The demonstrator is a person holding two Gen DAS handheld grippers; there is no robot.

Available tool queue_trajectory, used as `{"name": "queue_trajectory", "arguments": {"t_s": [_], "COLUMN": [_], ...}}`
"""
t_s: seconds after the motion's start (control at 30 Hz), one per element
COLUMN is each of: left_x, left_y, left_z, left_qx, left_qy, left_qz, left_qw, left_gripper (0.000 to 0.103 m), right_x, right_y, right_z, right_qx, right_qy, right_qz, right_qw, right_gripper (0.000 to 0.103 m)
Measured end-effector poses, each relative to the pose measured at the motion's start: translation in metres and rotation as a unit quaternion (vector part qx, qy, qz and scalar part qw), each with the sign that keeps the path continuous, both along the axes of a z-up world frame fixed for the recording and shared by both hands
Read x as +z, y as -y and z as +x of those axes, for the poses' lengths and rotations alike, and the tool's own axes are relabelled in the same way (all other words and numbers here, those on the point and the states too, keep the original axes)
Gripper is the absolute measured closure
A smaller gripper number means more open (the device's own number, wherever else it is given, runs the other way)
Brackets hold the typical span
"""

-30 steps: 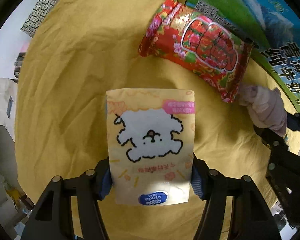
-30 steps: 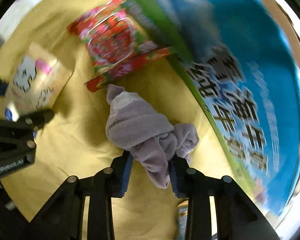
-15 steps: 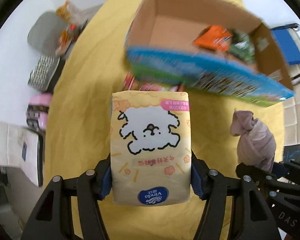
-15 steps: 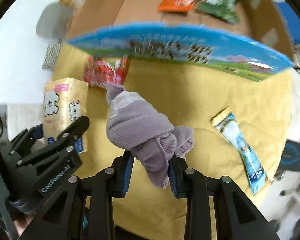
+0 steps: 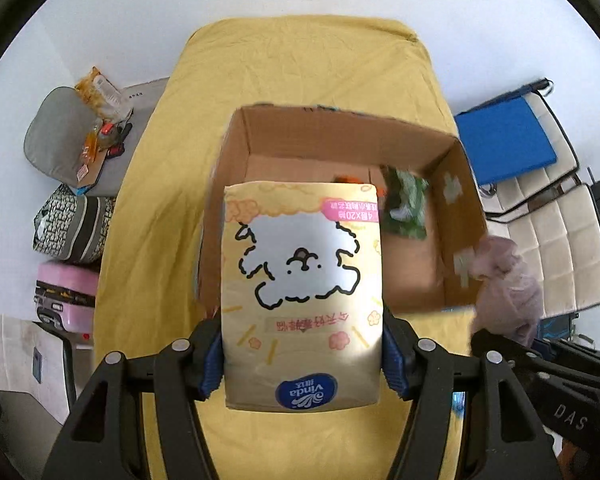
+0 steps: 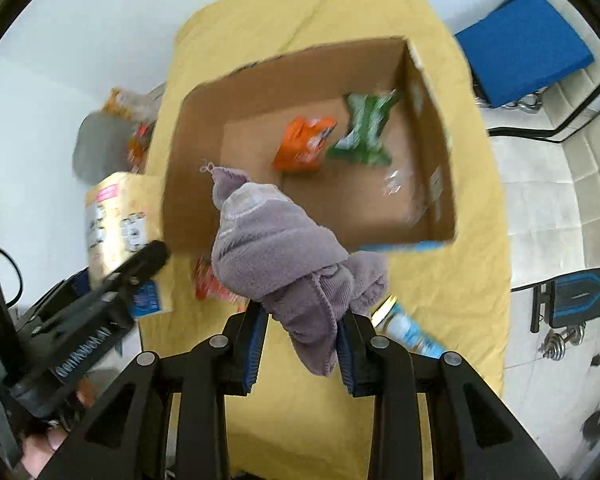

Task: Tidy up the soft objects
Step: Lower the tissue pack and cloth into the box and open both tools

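Note:
My left gripper (image 5: 302, 356) is shut on a yellow tissue pack (image 5: 302, 292) with a white cartoon dog, held high above the near edge of an open cardboard box (image 5: 236, 184). My right gripper (image 6: 302, 340) is shut on a bunched mauve towel (image 6: 276, 244), also held above the box's near rim (image 6: 400, 246). The towel shows at the right in the left wrist view (image 5: 508, 280); the tissue pack shows at the left in the right wrist view (image 6: 116, 216). Inside the box lie an orange packet (image 6: 304, 144) and a green packet (image 6: 366, 128).
The box stands on a yellow-covered table (image 5: 300, 60). A red floral pack (image 6: 210, 280) and a blue-white packet (image 6: 412, 330) lie on the cloth near the box. Bags and a pink case (image 5: 66, 292) stand left; white chairs with a blue cushion (image 5: 504, 140) stand right.
Both grippers have risen high off the table with their loads. The view has shifted from the cloth and the box's outer side to looking down into the open box.

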State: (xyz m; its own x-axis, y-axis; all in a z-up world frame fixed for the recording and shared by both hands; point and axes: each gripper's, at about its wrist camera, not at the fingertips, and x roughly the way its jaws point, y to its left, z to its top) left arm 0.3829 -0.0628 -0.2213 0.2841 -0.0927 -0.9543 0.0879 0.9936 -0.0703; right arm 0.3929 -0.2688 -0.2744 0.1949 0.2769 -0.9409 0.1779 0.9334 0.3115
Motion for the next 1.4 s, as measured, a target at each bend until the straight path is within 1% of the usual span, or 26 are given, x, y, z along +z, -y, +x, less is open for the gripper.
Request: {"name": "queue_trajectory", "arguments": {"t_s": [0.03, 0.17, 0.2, 0.4, 0.53, 0.67, 0.7, 0.73, 0.83, 0.9, 0.97, 1.1, 1.2, 1.4], "left_x": [-0.004, -0.032, -0.042, -0.091, -0.116, -0.133, -0.138, -0.141, -0.154, -0.161, -0.166, -0.167, -0.159, -0.137], "left_y": [0.0, -0.007, -0.007, -0.003, 0.004, 0.015, 0.017, 0.02, 0.025, 0.029, 0.032, 0.031, 0.028, 0.02], "left_z": [0.01, 0.058, 0.07, 0.121, 0.142, 0.157, 0.16, 0.162, 0.169, 0.172, 0.175, 0.177, 0.176, 0.162], "left_qx": [0.001, 0.014, 0.015, 0.011, 0.004, -0.009, -0.013, -0.016, -0.024, -0.031, -0.033, -0.023, -0.016, -0.003], "left_qy": [-0.005, -0.036, -0.044, -0.083, -0.103, -0.116, -0.121, -0.124, -0.138, -0.143, -0.148, -0.154, -0.147, -0.127], "left_qz": [-0.001, -0.004, -0.001, 0.012, 0.017, 0.022, 0.024, 0.026, 0.027, 0.035, 0.045, 0.039, 0.035, 0.033], "left_qw": [1.0, 0.9992, 0.9989, 0.9964, 0.9945, 0.9929, 0.9923, 0.9918, 0.9897, 0.9886, 0.9874, 0.987, 0.9885, 0.9914], "left_gripper": [0.043, 0.043, 0.043, 0.042, 0.042, 0.042, 0.042, 0.042, 0.042, 0.042, 0.042, 0.04, 0.035, 0.035], "right_x": [-0.001, -0.02, -0.032, -0.075, -0.102, -0.123, -0.129, -0.133, -0.145, -0.151, -0.162, -0.161, -0.159, -0.153], "right_y": [0.003, 0.022, 0.026, 0.041, 0.039, 0.039, 0.038, 0.038, 0.039, 0.037, 0.037, 0.033, 0.031, 0.027], "right_z": [0.001, 0.026, 0.035, 0.062, 0.072, 0.079, 0.08, 0.081, 0.083, 0.082, 0.084, 0.084, 0.082, 0.076], "right_qx": [-0.006, -0.038, -0.047, -0.088, -0.1, -0.11, -0.111, -0.1, -0.101, -0.101, -0.096, -0.095, -0.094, -0.085], "right_qy": [-0.002, -0.024, -0.031, -0.065, -0.081, -0.098, -0.102, -0.102, -0.114, -0.122, -0.133, -0.136, -0.133, -0.124], "right_qz": [-0.006, -0.015, -0.016, -0.024, -0.031, -0.029, -0.031, -0.033, -0.037, -0.039, -0.044, -0.041, -0.044, -0.05], "right_qw": [1.0, 0.999, 0.998, 0.994, 0.991, 0.989, 0.988, 0.989, 0.988, 0.987, 0.985, 0.985, 0.986, 0.987], "right_gripper": [0.07, 0.07, 0.07, 0.07, 0.07, 0.07, 0.069, 0.069, 0.069, 0.068, 0.065, 0.06, 0.057, 0.054]}}
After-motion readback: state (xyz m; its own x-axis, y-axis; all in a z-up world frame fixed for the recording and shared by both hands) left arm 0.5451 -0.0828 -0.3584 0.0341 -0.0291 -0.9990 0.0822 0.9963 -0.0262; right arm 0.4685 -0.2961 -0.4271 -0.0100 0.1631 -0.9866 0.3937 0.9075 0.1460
